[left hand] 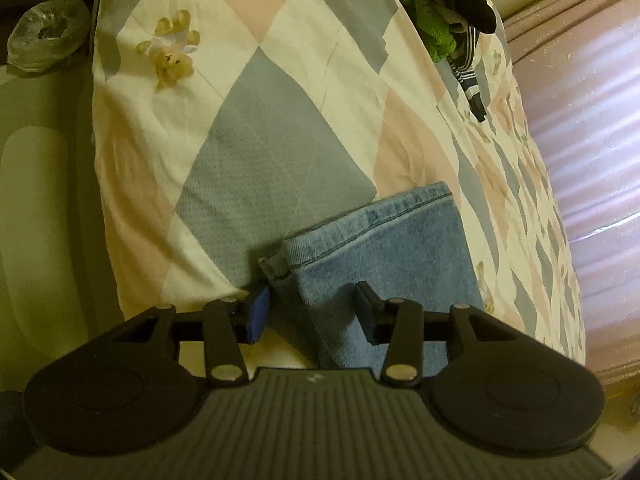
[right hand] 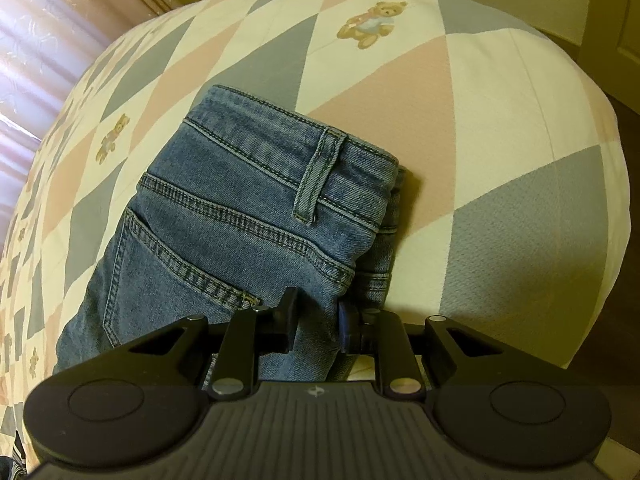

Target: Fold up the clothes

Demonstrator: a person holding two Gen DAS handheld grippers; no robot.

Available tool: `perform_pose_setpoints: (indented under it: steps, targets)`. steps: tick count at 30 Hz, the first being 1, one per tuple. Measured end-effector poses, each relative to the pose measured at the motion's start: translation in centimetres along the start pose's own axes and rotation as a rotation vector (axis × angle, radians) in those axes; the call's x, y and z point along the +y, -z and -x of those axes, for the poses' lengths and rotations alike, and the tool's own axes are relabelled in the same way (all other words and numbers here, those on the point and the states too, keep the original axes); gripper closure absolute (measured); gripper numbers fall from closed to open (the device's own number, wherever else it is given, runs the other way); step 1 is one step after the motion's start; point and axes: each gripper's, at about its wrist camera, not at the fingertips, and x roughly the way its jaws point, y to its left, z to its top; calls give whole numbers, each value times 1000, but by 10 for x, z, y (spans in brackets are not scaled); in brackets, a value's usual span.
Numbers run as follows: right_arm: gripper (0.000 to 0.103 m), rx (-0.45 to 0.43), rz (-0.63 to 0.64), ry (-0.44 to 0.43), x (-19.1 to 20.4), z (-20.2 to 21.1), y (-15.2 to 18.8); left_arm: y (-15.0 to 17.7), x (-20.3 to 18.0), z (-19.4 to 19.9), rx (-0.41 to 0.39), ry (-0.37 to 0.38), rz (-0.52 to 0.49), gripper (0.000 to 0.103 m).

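The jeans (right hand: 240,216) lie folded lengthwise on the bed (right hand: 500,128). The right gripper (right hand: 318,322) has narrow jaws pinching the denim near the waistband, while the left gripper (left hand: 310,312) straddles the hem end — jaws half-wide, not clearly gripping. Close the left firmly first, then carry hem to waistband — edges aligned.

Diamond-patterned bedspread (left hand: 280,128) with teddy bear prints (right hand: 374,24); pink curtain (left hand: 592,128); crumpled plastic bag (left hand: 46,38).

Bed's got a diamond-patchwork teddy bear sheet (right hand: 460,92) in pink, grey-blue and cream, with pinkish curtains (left hand: 580,120) glowing with light along one side, pretty dim yellowish room.
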Motion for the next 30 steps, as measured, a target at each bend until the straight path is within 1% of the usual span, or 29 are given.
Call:
perform_pose_setpoints:
  steps: [1,2,3,4,6,7,8,9,10,12,13,14,15,17,18,20,21,22,23,24,25,26,27,28,29,30]
  targets:
    - [82,0,-2,0,0,1,-1,-1,0,-1,1,0,-5,67]
    - [82,-1,-5,0,0,1,0,-2,-2,-1,-5,1,-14,73]
    - [82,-3,-7,0,0,2,0,-3,-7,1,-22,15,-36,86]
    - [82,-4,-8,0,0,2,1,-4,-14,5,-44,33,-69,92]
    - [82,-6,-2,-11,-1,4,0,-3,-45,25,-123,92,-218,92]
    - [84,-7,1,-18,-1,5,-1,-3,-61,35,-161,118,-294,92]
    - [90,-17,1,-37,-3,8,-1,-1,-73,43,-189,126,-376,92]
    - [94,-28,-4,-67,-7,11,-1,0,-78,45,-200,115,-434,92]
    - [95,-33,-10,-89,-12,13,-1,-1,-74,40,-187,88,-450,92]
    - [96,-32,-23,-107,-19,13,0,0,-51,13,-102,-27,-450,89]
    - [96,-30,-30,-110,-21,12,1,6,-42,0,-68,-71,-481,86]
    - [96,-27,-38,-110,-22,11,1,11,-34,-10,-44,-109,-508,85]
    - [94,-24,-46,-108,-21,9,0,14,-34,-11,-56,-116,-512,85]
    - [91,-7,-28,-100,-18,8,-4,15,-40,-6,-83,-136,-468,83]
    - [87,1,-13,-103,-17,9,-6,15,-42,-1,-93,-145,-470,81]
    - [86,13,21,-115,-16,10,-10,14,-47,10,-107,-162,-491,73]
    - [86,7,22,-111,-16,13,-10,12,-48,18,-122,-198,-487,66]
    - [86,-5,17,-102,-17,16,-10,11,-46,28,-136,-233,-477,71]
    - [87,-17,12,-93,-18,19,-10,12,-46,36,-147,-274,-467,70]
    - [84,-46,36,-57,-14,24,-9,12,-47,45,-154,-315,-458,70]
    - [79,-82,74,-8,-9,31,-7,14,-50,50,-140,-354,-454,70]
    - [64,-115,130,53,-1,37,-5,20,-59,55,-117,-374,-462,70]
    - [63,-148,221,100,10,44,0,34,-74,58,-95,-348,-509,69]
    - [64,-184,324,138,24,50,6,48,-88,61,-72,-322,-555,67]
    - [67,-219,438,154,39,55,15,64,-104,63,-48,-293,-610,67]
    - [67,-255,558,161,54,59,25,90,-122,59,-20,-256,-702,65]
